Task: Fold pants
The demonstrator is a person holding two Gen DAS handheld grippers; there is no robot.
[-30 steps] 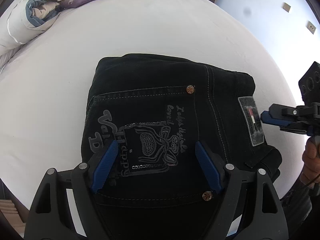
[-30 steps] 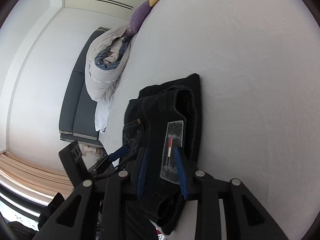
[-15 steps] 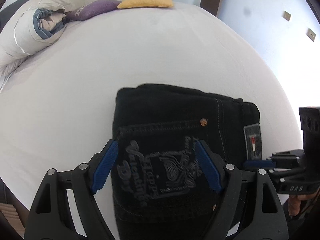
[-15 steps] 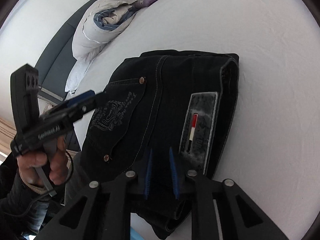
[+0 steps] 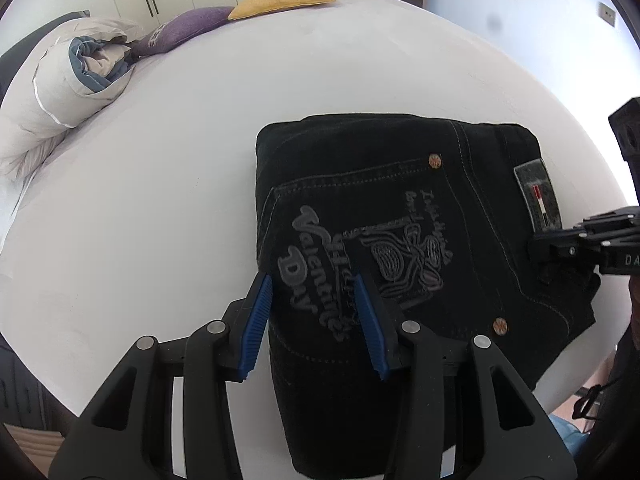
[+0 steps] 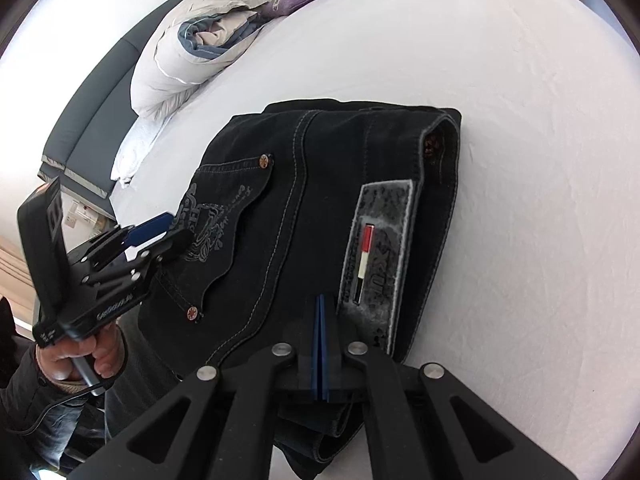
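The left gripper (image 5: 314,322) has narrowed since half a second ago, its fingers part-open over the folded pants (image 5: 400,248) on the bed (image 5: 160,200). From the right wrist, the right gripper (image 6: 321,350) has pressed fully together above the pants (image 6: 304,216), holding nothing.

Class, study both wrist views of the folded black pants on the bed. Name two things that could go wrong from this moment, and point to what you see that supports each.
1. The pants lie at the near edge of the bed, one corner seemingly overhanging; a tug might slide them off.
2. The left claw is open over the embroidered pocket; closing there may bunch the top layer.
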